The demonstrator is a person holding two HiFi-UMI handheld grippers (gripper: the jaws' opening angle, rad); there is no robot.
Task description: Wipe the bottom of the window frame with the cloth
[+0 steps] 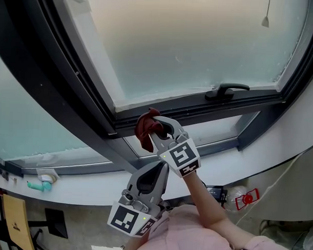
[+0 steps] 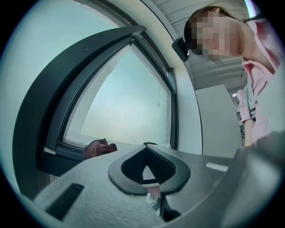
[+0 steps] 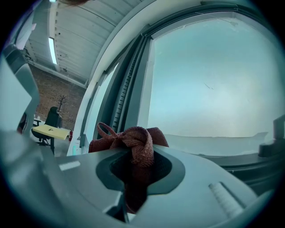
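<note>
The right hand-held gripper [image 1: 157, 128] is pale grey plastic with dark padded jaw linings. At its 5 o'clock end sits a white cube [image 1: 181, 156] printed with black square markers. The left hand-held gripper [image 1: 159, 170] matches it, with its own marker cube [image 1: 126, 218] at 7 o'clock. A small green light [image 1: 164, 156] glows beside each cube. The person wears a pink top [image 1: 193, 233].

pale frosted window glass [image 1: 200, 46], a ceiling light strip [image 3: 52, 50], a brick wall [image 3: 62, 87].

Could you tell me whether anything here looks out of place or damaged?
Nothing looks damaged or spilled. The right gripper holds the red cloth bunched by the window frame. A small teal object lies stray on the sill at left.
</note>
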